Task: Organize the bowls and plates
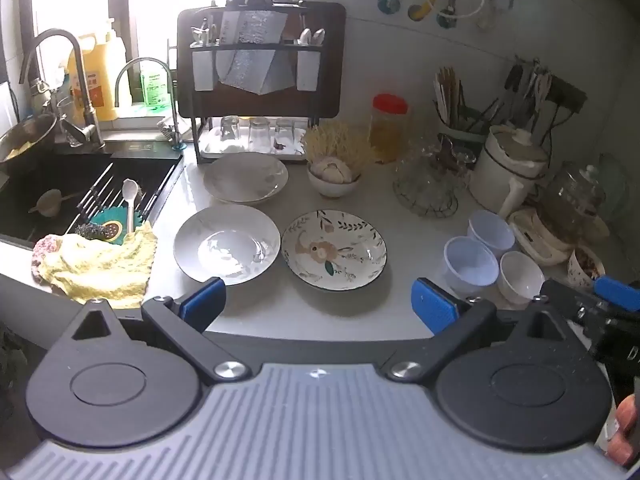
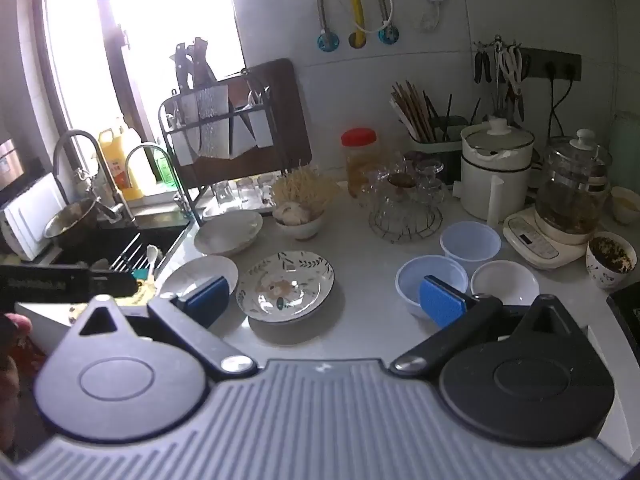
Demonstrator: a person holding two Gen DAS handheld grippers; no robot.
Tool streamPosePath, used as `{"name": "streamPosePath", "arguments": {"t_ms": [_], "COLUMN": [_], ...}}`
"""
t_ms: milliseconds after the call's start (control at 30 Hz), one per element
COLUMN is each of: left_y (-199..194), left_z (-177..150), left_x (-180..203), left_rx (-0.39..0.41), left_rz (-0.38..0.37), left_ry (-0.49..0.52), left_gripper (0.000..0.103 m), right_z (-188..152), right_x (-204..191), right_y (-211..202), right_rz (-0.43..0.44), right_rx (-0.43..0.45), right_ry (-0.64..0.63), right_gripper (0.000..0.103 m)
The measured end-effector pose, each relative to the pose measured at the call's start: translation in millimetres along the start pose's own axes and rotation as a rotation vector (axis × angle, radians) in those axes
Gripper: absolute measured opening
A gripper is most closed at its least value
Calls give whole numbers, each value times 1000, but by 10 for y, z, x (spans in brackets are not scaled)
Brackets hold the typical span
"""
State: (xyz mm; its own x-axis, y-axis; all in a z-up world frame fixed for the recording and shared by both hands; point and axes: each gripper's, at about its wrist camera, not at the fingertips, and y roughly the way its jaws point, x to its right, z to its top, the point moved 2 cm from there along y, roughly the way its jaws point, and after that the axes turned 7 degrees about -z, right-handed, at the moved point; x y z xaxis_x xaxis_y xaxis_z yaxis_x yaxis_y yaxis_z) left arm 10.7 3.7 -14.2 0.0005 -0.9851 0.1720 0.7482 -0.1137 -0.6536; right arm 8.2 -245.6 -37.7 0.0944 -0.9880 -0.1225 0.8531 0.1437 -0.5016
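Three plates lie on the pale counter: a flower-patterned plate [image 1: 334, 249] [image 2: 285, 286], a white plate [image 1: 226, 243] [image 2: 196, 276] left of it, and another white plate [image 1: 245, 178] [image 2: 228, 232] behind. To the right stand two bluish bowls [image 1: 471, 265] [image 2: 431, 282], [image 1: 491, 229] [image 2: 470, 242] and a white bowl [image 1: 520, 276] [image 2: 505, 282]. My left gripper [image 1: 320, 306] hovers open above the counter's near edge, short of the plates. My right gripper [image 2: 324, 300] is open too, in front of the patterned plate and the nearest bluish bowl. Neither holds anything.
A sink [image 1: 60, 192] with a yellow cloth [image 1: 100, 264] lies at the left. A knife and glass rack [image 1: 260, 80], a small bowl of garlic [image 1: 334, 178], a jar [image 1: 388, 126], glassware [image 1: 428, 184], a white pot [image 1: 508, 168] and a kettle [image 2: 572, 188] crowd the back.
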Motion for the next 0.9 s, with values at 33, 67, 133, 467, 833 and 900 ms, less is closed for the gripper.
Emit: {"name": "streamPosePath", "arguments": {"t_ms": [33,67,133,467,833,900], "left_y": [38,55,86,227,257,267], "left_z": [-17,-31,-65,-103,-239,-252], "left_x": [75,53,62,79,203,193], "left_rx": [3,-5,-17,-26,-47,-48], "left_rz": [6,0,-10,-4,-12,-15], "left_ry": [-6,-12,-10,20,39,25], "left_gripper": [101,101,101,101,101,101], "right_z": [2,-6,10,-71,-129,-129], "right_x": [7,20,34,132,215,228], "right_y": [1,-5,-5,-14,-63,-58], "right_rz": [-1,-2,-9,-26,-23,-29], "right_rx": [0,4,5,7,-17,-15], "right_ry": [4,7,16,24,29,28], "right_gripper": [103,103,103,103,103,103]}}
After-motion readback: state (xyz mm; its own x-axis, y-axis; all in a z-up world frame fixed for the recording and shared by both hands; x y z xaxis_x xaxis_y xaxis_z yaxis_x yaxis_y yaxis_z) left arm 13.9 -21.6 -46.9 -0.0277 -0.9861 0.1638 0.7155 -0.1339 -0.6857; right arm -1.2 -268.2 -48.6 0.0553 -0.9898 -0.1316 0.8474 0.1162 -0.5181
